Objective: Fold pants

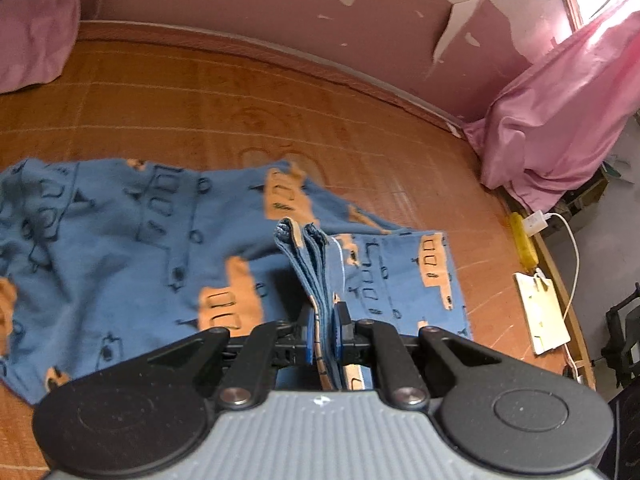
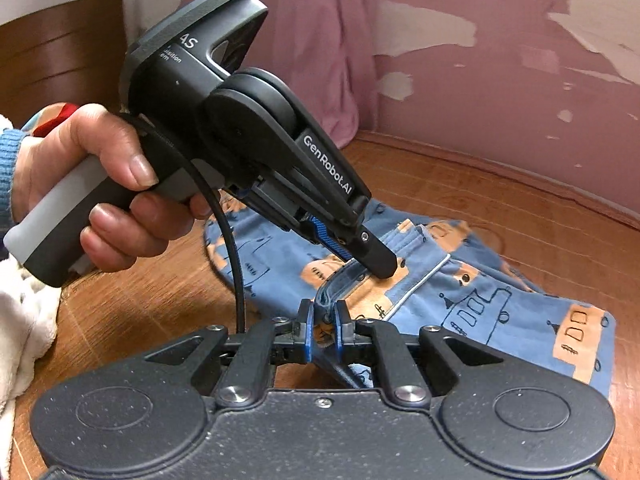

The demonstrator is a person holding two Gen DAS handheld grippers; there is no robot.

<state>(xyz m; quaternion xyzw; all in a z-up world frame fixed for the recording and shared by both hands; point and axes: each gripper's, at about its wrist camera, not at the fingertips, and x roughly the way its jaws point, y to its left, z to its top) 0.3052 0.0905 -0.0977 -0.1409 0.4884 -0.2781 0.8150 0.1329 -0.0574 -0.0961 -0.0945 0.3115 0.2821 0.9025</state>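
Note:
Blue pants (image 1: 120, 248) with orange truck prints lie spread on a woven bamboo mat (image 1: 200, 100). In the left wrist view my left gripper (image 1: 324, 332) is shut on a bunched, layered hem edge of the pants, which stands up between the blue pads. The right wrist view shows my right gripper (image 2: 323, 328) shut on a folded edge of the same pants (image 2: 500, 304). Just beyond it a hand (image 2: 104, 184) holds the left gripper (image 2: 380, 264), whose fingers pinch the cloth a short way further along that edge.
Pink curtains (image 1: 560, 120) hang at the right and far left of the mat. A white power bank (image 1: 540, 312), charger and cable lie at the mat's right edge. A peeling pink wall (image 2: 500, 80) runs behind. White fleece cloth (image 2: 20, 320) sits at the left.

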